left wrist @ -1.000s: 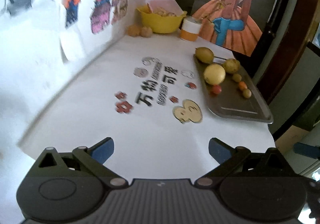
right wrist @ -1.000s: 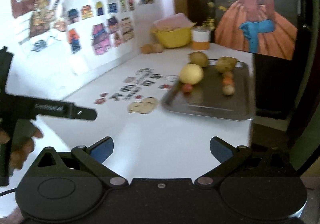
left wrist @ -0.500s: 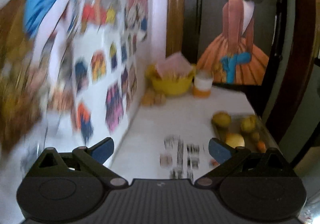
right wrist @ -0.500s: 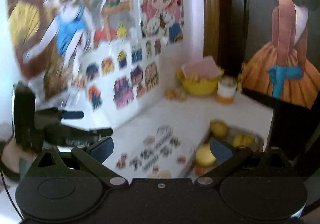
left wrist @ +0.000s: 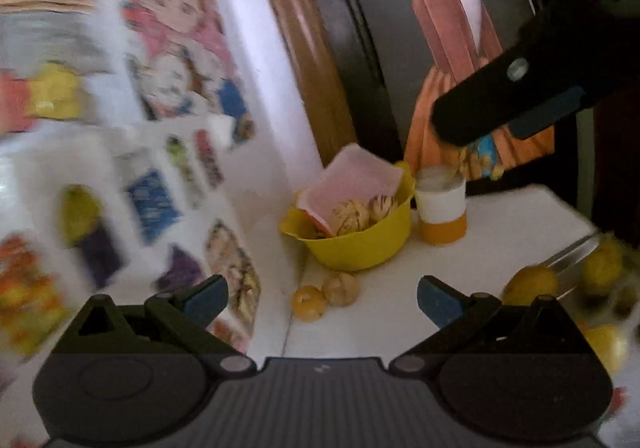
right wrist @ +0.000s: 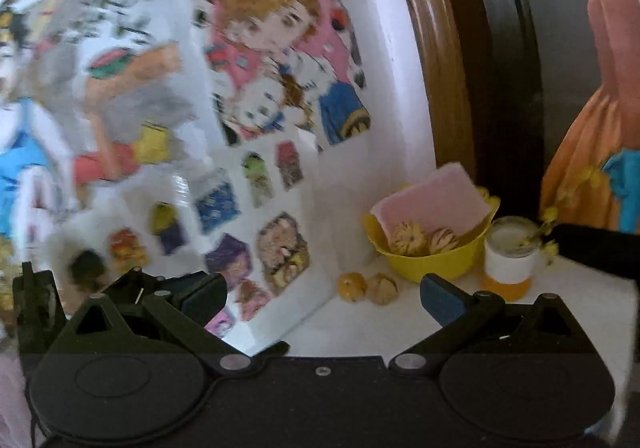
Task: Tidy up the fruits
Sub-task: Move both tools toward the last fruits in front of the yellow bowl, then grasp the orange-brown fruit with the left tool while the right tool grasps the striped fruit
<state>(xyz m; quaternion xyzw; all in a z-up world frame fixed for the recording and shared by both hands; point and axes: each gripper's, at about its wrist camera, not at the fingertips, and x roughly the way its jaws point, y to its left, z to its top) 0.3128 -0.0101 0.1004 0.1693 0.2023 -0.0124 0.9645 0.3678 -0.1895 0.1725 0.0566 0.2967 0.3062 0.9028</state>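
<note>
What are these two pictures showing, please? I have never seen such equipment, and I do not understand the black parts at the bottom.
There is no robot here. A person holds a two-finger gripper in each hand, and each gripper carries a wide-angle camera looking forward along its fingers. The black parts with blue pads are the left gripper in one picture and the right gripper in the other. Both are open and hold nothing.

On the white table stand a yellow plastic bowl holding a pink flat piece and some striped round fruits, and a white-and-orange cup. Two small round fruits lie in front of the bowl. At the right edge of the left picture, yellow fruits lie on a metal tray, blurred.
</note>
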